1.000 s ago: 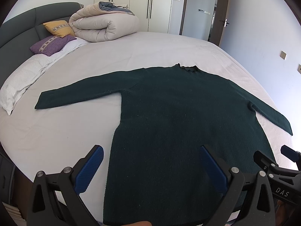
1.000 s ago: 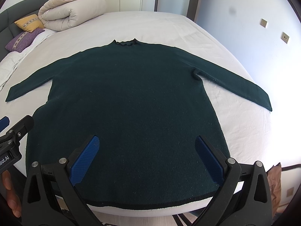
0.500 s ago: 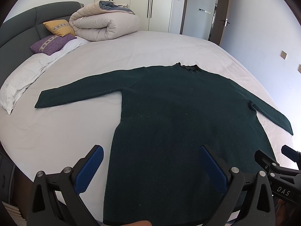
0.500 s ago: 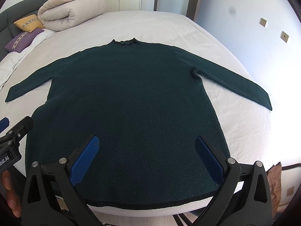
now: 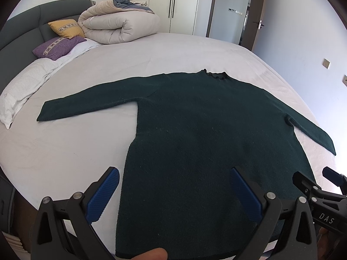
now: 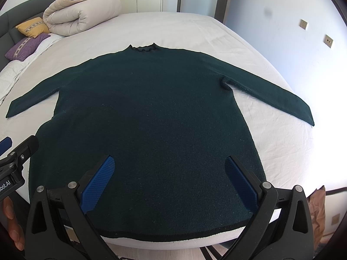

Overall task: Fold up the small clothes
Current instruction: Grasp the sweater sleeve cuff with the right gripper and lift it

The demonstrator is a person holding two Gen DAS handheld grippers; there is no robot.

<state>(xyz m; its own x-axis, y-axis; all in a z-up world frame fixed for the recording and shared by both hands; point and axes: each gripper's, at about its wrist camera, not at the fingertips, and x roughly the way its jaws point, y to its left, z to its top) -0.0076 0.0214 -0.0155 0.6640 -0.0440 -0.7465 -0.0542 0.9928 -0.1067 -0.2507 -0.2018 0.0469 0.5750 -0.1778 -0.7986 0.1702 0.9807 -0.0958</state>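
Note:
A dark green long-sleeved sweater (image 5: 201, 130) lies flat on the white bed (image 5: 65, 151), collar away from me, both sleeves spread out sideways. It also shows in the right wrist view (image 6: 147, 112), with its hem at the bed's near edge. My left gripper (image 5: 173, 186) is open and empty, hovering above the lower left part of the sweater. My right gripper (image 6: 169, 173) is open and empty above the lower right part. Each gripper shows at the other view's edge.
A rolled beige duvet (image 5: 117, 28) lies at the head of the bed, with a yellow cushion (image 5: 65, 28), a purple cushion (image 5: 56, 47) and a white pillow (image 5: 19, 91). Wardrobes and a door stand behind. A wall (image 6: 303, 21) runs along the right.

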